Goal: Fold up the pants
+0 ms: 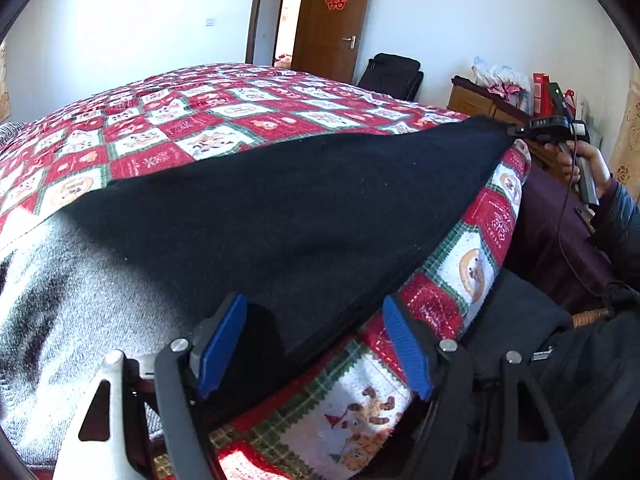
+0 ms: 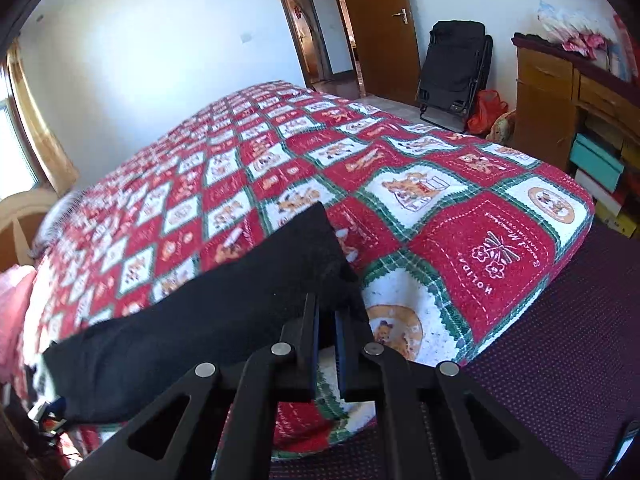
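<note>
The black pants (image 1: 304,216) are laid flat on the red-and-white quilt (image 1: 224,120), along the bed's near edge, long axis running between the 2 grippers. The left gripper (image 1: 316,348) is spread wide, blue pads (image 1: 222,344) apart, the near end of the pants lying between them; no grip is seen there. The right gripper (image 2: 327,344) is clamped on the other end of the pants (image 2: 208,332), with both jaws pressed together on the cloth at the corner. From the left wrist view, that far corner is seen pulled to a point at the right gripper (image 1: 532,130), held by the right hand (image 1: 580,164). A grey blanket (image 1: 68,304) lies against the pants on the left. The quilt is seen draped over the bed edge just below the pants. Open quilt stretches beyond the pants toward the wall. A wooden door (image 2: 380,28), a black folded chair (image 2: 456,68) and a wooden cabinet (image 2: 560,108) stand well apart from the bed.
</note>
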### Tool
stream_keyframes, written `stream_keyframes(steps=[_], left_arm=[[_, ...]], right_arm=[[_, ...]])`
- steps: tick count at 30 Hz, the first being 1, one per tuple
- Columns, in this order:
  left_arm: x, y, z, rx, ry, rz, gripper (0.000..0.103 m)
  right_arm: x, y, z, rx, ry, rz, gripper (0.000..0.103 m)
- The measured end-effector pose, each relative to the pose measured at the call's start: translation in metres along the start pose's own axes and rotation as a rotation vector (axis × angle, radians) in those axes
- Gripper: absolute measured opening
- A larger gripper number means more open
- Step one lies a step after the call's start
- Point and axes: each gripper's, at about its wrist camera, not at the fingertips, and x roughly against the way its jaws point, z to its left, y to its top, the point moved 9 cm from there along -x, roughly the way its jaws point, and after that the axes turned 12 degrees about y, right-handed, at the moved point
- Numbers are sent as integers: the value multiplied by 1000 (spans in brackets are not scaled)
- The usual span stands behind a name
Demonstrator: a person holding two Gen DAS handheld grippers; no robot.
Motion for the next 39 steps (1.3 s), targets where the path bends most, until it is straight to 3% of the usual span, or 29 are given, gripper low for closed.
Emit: stream_keyframes(steps=[2, 3, 5, 7, 11, 12, 16, 18, 20, 26, 31, 39], left_arm=[[0, 0, 1, 5, -4, 0, 74], [0, 0, 2, 11, -7, -2, 74], [0, 1, 4, 28, -17, -5, 74], [0, 2, 5, 36, -20, -5, 74], [3, 4, 8, 35, 11, -17, 74], [4, 4, 10, 34, 25, -19, 74], [4, 4, 24, 64, 39, -16, 74], [3, 3, 30, 101, 18, -17, 74], [3, 4, 34, 134, -5, -20, 74], [1, 5, 34, 130, 0, -20, 74], [1, 4, 35, 130, -2, -22, 74], [1, 4, 36, 130, -3, -25, 74]], right_arm=[[9, 6, 4, 66, -93, -36, 60], [17, 10, 6, 99, -147, -70, 63], [35, 15, 27, 149, -160, -146, 63], [35, 9, 64, 215, -62, -148, 63], [1, -55, 169, 538, 174, 16, 62], [-6, -71, 185, 603, 195, 42, 62], [-38, -135, 230, 875, 172, 141, 57], [-47, -145, 240, 937, 155, 144, 57], [-53, -151, 245, 974, 134, 143, 57], [-65, -176, 262, 1046, 178, 204, 56], [-70, -178, 263, 972, 246, 221, 29], [-69, -183, 275, 1011, 244, 210, 29]])
